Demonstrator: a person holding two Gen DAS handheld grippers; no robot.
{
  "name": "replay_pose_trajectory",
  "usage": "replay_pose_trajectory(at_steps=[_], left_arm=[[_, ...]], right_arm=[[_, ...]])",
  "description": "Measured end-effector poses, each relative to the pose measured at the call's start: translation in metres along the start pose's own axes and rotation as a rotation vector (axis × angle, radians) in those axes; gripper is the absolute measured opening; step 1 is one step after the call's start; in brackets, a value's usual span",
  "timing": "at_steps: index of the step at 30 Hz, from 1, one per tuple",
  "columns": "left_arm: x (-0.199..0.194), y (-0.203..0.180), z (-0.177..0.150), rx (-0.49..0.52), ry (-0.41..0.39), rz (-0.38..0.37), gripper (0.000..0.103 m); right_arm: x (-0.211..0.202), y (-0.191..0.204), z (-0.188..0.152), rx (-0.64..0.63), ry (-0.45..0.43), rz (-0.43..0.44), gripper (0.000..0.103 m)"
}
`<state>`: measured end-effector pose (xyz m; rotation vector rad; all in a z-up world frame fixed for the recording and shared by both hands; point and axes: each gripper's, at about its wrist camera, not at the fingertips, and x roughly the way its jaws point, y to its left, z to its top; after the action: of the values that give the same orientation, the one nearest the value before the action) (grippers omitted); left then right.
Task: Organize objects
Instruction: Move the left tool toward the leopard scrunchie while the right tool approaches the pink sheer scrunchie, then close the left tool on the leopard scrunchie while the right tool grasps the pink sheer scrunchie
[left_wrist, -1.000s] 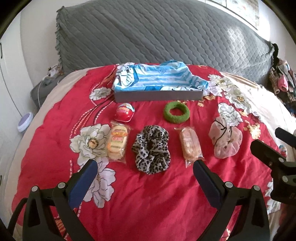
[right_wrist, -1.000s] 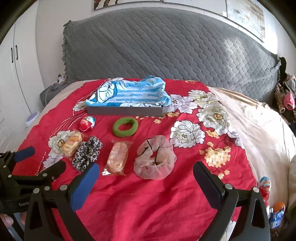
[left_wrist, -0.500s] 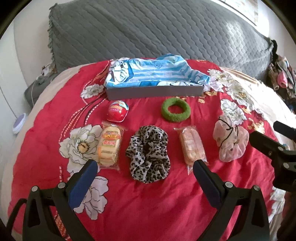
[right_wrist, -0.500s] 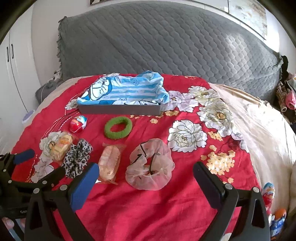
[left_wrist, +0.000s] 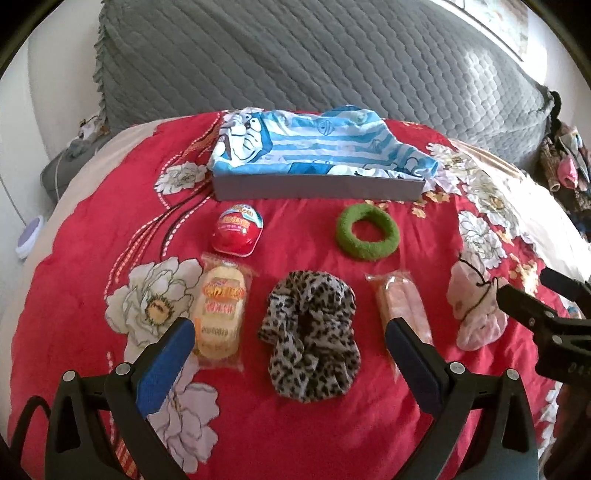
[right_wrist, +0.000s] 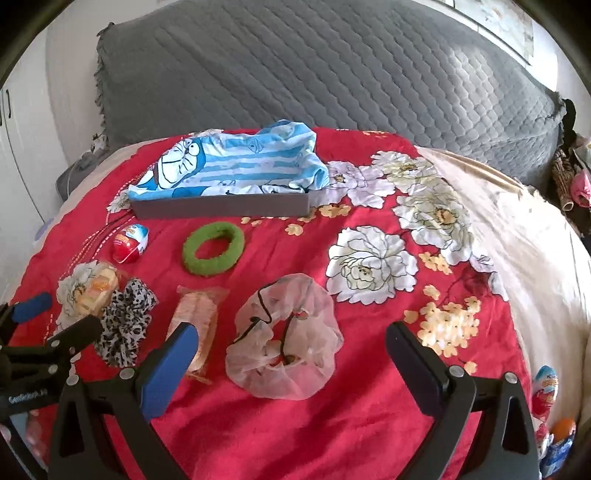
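Two grippers hang over your red floral bedspread (left_wrist: 317, 424), and both stand with jaws spread wide and nothing between them; your left gripper (left_wrist: 288, 350) frames the leopard scrunchie (left_wrist: 310, 336) without touching it, and your right gripper (right_wrist: 291, 350) frames the sheer pink scrunchie (right_wrist: 284, 336) the same way.

At the far end sits the grey tray (left_wrist: 317, 186), lined with a blue striped cartoon cloth (left_wrist: 314, 144), in front of the quilted grey headboard (left_wrist: 295, 55); nothing else lies in the tray that you can see.

On the near side of the tray the items lie in two rows, all apart from the tray; the green ring scrunchie (left_wrist: 367, 232) and the red egg-shaped capsule (left_wrist: 238, 234) lie nearer the tray; nearer you run the yellow wrapped snack (left_wrist: 219, 314), the leopard scrunchie, the pink wrapped snack (left_wrist: 402, 302) and the sheer pink scrunchie; the pink snack's near end is hidden behind your left gripper's right finger (left_wrist: 410, 365).
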<state>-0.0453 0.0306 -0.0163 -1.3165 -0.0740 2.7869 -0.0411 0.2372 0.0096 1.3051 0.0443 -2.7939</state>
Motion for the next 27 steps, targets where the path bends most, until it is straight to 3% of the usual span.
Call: replay_pose_trajectory(at_steps=[27], left_arm=[[0.032, -0.017, -0.002, 0.038, 0.009, -0.091, 0.102]], right_arm=[[0.049, -0.005, 0.003, -0.027, 0.044, -0.069, 0.101]])
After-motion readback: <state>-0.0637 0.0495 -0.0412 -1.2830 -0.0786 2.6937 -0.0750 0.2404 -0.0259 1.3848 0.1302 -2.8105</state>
